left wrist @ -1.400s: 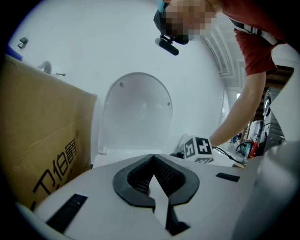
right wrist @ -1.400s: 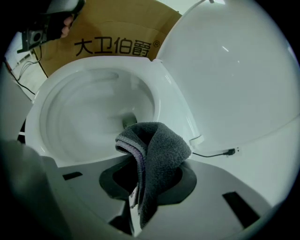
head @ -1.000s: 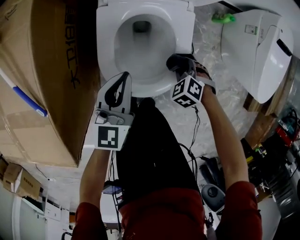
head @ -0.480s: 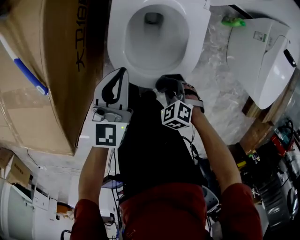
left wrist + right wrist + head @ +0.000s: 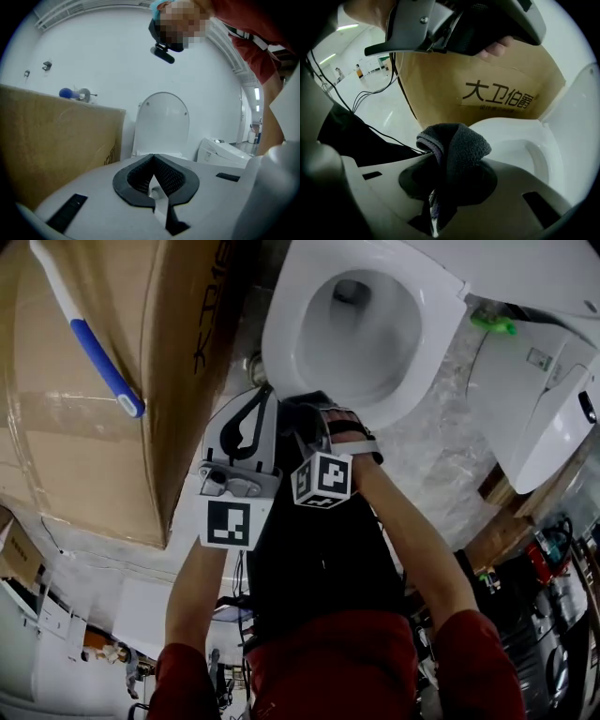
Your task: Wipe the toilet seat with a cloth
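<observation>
At front edge of toilet seat (image 5: 405, 395) — right gripper (image 5: 312, 420) clamped on dark cloth (image 5: 461, 143); left gripper (image 5: 153, 164) just beside — jaws together, empty.

The dark grey cloth (image 5: 457, 150), bunched, is pinched in the right claw (image 5: 449, 180), just beside the white toilet seat's (image 5: 283, 338) front rim.

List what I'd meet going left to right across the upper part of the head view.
cardboard box → toilet seat → second white toilet unit. The grippers overlap the box and the seat, so they are left out.
</observation>
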`<state>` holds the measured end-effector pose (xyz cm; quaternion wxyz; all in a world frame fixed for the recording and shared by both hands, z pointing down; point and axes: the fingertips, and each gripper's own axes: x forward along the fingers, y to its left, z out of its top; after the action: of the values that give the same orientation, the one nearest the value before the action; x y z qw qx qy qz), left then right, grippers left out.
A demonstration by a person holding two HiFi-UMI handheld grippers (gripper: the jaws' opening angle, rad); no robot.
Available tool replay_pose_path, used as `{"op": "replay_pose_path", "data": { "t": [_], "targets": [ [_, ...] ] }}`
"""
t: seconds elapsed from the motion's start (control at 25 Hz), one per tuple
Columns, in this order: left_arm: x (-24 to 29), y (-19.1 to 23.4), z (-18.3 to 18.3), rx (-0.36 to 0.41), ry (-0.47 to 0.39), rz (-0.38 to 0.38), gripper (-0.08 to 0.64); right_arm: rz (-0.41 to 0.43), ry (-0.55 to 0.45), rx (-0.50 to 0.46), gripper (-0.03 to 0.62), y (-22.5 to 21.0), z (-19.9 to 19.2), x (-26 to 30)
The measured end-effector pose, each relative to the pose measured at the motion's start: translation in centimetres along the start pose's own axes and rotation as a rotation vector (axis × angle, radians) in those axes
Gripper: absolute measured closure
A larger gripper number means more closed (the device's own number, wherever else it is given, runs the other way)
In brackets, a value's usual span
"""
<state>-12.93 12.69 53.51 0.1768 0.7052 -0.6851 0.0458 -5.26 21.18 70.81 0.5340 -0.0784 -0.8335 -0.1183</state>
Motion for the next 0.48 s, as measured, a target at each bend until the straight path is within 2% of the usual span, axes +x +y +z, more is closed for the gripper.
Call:
{"op": "replay_pose_path", "data": {
  "t": [0.12,0.48],
  "targets": [
    [-0.5,1.6,-0.3,0.059,0.015,0.025,0.548,-0.011,-0.04,-0.02,0.512,-2.5,2.7,1.3],
    [-0.1,5.1,1.4,0.043,-0.017,0.087,0.548,-0.121,-0.103,-0.08,0.512,-14.0,7.0,3.9]
  ]
}}
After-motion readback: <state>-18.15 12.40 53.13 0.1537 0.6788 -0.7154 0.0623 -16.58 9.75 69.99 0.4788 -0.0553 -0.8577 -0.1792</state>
